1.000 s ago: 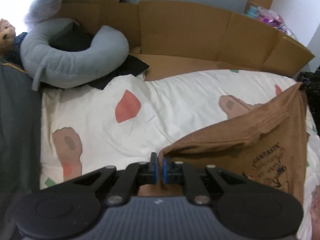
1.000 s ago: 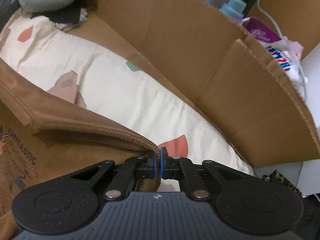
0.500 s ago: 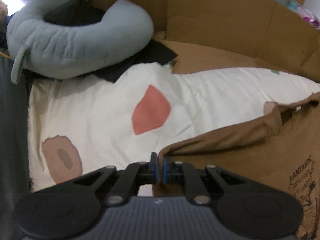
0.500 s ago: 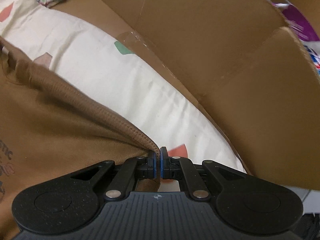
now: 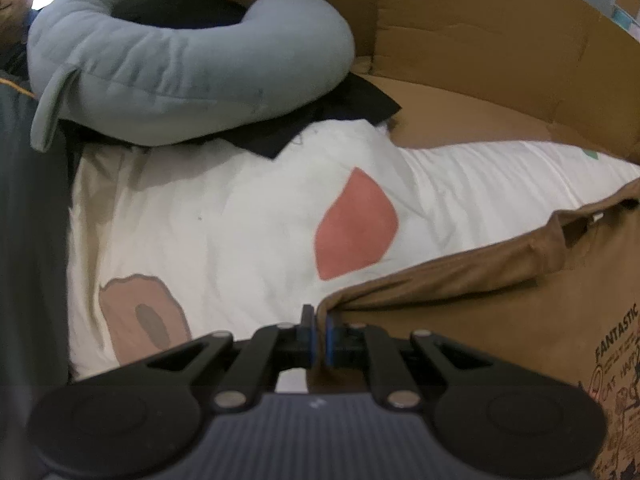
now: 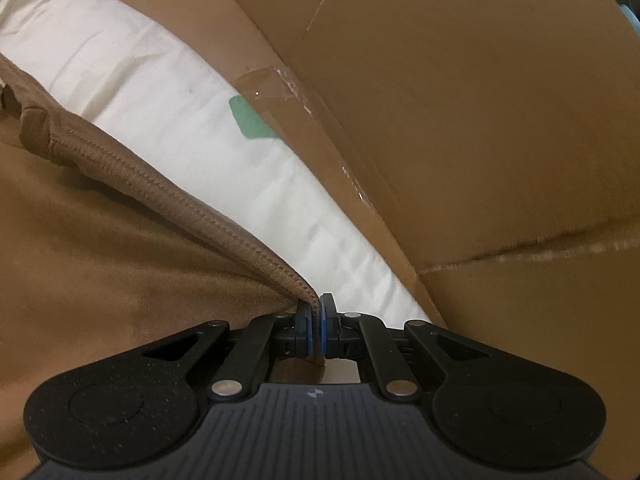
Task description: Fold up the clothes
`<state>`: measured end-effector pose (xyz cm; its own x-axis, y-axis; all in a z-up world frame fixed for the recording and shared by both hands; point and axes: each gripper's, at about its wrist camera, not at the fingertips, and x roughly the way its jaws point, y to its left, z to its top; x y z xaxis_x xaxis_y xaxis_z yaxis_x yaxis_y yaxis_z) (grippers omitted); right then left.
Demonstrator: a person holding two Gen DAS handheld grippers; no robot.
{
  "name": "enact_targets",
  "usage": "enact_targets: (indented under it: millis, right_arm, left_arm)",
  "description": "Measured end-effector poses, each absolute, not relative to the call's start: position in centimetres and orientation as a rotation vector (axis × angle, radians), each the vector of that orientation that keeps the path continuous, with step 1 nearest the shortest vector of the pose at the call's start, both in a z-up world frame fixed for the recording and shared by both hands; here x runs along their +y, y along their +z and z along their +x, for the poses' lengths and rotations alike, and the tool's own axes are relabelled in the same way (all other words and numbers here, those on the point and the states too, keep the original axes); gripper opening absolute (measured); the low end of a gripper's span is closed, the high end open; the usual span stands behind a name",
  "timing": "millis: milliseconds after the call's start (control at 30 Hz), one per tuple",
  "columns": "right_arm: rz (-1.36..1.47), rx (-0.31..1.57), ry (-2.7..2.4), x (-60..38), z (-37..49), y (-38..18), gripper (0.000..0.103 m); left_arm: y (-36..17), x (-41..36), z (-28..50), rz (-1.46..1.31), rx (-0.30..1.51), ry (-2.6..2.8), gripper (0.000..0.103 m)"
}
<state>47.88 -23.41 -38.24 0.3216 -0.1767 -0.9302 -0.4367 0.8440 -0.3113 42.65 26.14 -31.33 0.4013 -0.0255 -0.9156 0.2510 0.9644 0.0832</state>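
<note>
A brown T-shirt [image 5: 500,312] with a printed "FANTASTIC" graphic lies on a white patterned sheet [image 5: 240,220]. My left gripper [image 5: 319,320] is shut on one corner of the shirt's edge, low over the sheet. My right gripper [image 6: 314,312] is shut on the ribbed hem [image 6: 180,196] of the same brown T-shirt [image 6: 100,260], at its other corner. The hem runs taut between the two grippers. The rest of the shirt hangs or lies below and is partly hidden by the gripper bodies.
A grey U-shaped pillow [image 5: 180,68] lies on black cloth [image 5: 340,116] at the back left. Cardboard walls [image 5: 500,48] stand along the far side of the sheet, close ahead of my right gripper in the right wrist view [image 6: 460,100].
Both grippers have moved forward and down toward the far side of the sheet, carrying the shirt's edge. The pillow and cardboard wall are now much closer. Both grips are unchanged.
</note>
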Motion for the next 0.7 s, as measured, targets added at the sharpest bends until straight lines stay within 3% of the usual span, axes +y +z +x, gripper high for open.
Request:
enact_targets:
  millis: [133, 233, 300, 367, 700]
  right_arm:
    - [-0.571, 1.275, 0.201, -22.8, 48.6, -39.8, 0.002]
    - [-0.546, 1.251, 0.219, -22.7, 48.4, -39.4, 0.011]
    - [-0.539, 1.204, 0.285, -22.6, 47.7, -38.1, 0.032]
    - [-0.542, 1.155, 0.340, -22.5, 47.0, -36.9, 0.039]
    - [-0.365, 1.005, 0.425, -20.6, 48.7, -34.2, 0.039]
  left_arm:
    - [-32.7, 25.9, 43.1, 0.189, 1.195, -0.207, 0.006]
    - [-31.8, 25.2, 42.8, 0.177, 1.159, -0.258, 0.017]
    - [-30.9, 24.9, 42.4, 0.185, 1.141, -0.289, 0.023]
    - [-30.0, 24.4, 42.3, 0.197, 1.109, -0.329, 0.024]
    - [-29.5, 19.3, 44.8, 0.276, 1.025, -0.446, 0.025]
